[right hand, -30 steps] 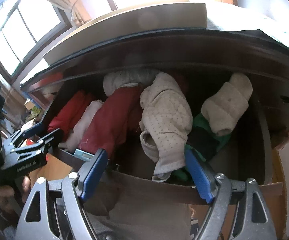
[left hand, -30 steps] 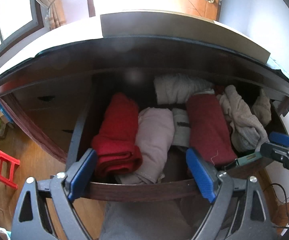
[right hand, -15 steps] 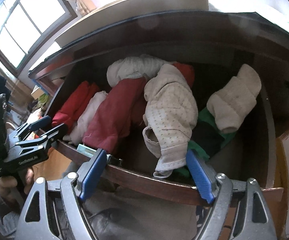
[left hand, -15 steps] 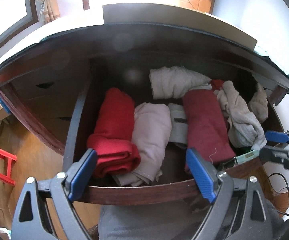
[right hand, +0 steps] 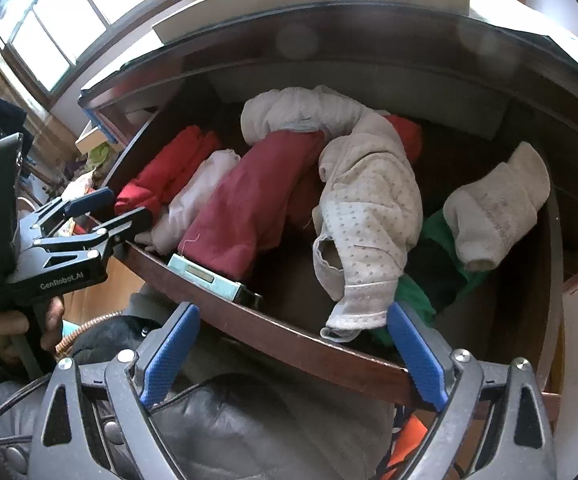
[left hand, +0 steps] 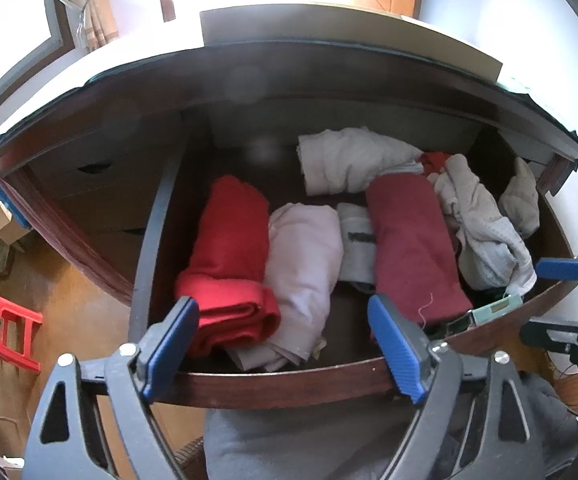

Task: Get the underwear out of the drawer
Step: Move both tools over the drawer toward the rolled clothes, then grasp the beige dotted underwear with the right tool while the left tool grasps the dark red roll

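Observation:
The dark wooden drawer (left hand: 289,376) stands pulled open, full of folded clothes. A beige dotted pair of underwear (right hand: 369,216) hangs over its front edge, also in the left wrist view (left hand: 485,236). A bright red roll (left hand: 229,264), a pale pink roll (left hand: 305,264), a dark red roll (left hand: 413,248) and a white bundle (left hand: 353,164) lie beside it. My left gripper (left hand: 285,344) is open and empty, in front of the drawer's front edge at the red and pink rolls. My right gripper (right hand: 293,352) is open and empty, just before the hanging underwear.
A beige rolled garment (right hand: 497,216) and green cloth (right hand: 413,292) lie at the drawer's right. A small teal box (right hand: 205,276) rests on the front edge. The desk top (left hand: 329,56) overhangs the drawer. A red stool (left hand: 9,332) stands on the floor at left.
Both grippers have risen and tilted, so the views look down further into the drawer. The clothes have not moved. Both grippers stay open.

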### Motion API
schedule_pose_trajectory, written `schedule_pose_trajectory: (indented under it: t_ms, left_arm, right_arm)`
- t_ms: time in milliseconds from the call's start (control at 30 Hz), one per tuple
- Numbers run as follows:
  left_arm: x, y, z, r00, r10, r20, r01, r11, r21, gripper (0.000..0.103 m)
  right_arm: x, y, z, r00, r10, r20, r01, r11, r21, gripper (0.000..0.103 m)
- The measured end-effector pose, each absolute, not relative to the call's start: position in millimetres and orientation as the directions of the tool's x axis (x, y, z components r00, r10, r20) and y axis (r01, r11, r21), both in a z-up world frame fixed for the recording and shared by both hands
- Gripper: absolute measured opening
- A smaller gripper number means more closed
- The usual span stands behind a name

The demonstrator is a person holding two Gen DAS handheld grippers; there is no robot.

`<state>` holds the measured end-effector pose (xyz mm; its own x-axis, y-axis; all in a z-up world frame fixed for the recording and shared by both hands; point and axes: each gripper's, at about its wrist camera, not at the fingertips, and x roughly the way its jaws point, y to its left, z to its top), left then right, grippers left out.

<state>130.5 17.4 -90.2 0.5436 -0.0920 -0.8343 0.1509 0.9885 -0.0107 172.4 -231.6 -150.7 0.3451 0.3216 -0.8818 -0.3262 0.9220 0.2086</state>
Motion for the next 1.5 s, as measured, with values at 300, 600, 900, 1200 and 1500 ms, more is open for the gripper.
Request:
schedule_pose_trajectory:
  t_ms: [300,600,900,1200,1500]
  left_arm:
    - [127,23,-88,0.540,-0.110,-0.834,0.140,0.989,-0.040,0.087]
    - [118,24,-90,0.548,-0.125,-0.827,0.143,0.988,-0.055,0.087]
    - [119,27,-67,0.566,-0.148,-0.811,0.192,0.980,-0.045,0.086]
    - [146,17,-16,0.615,-0.236,-0.752,0.245,0.964,-0.102,0.092]
    - [166,-35,-55,0.483,-0.234,-0.844,0.320,0.944,-0.079,0.092]
  right_arm:
    - [172,-236,-146,0.337,0.333,-0.881,-0.315,0.921,0.227,0.096]
    - [166,-226,-143,0.357,0.261,-0.897,-0.365,0.923,0.124,0.096]
    - [165,-257,-123,0.376,0.374,-0.848,-0.302,0.914,0.269,0.096]
    - [173,-288,-67,0.624,0.316,-0.714,-0.246,0.947,0.205,0.096]
    - [215,-268,-109,0.555,0.298,-0.776,-0.226,0.952,0.205,0.093]
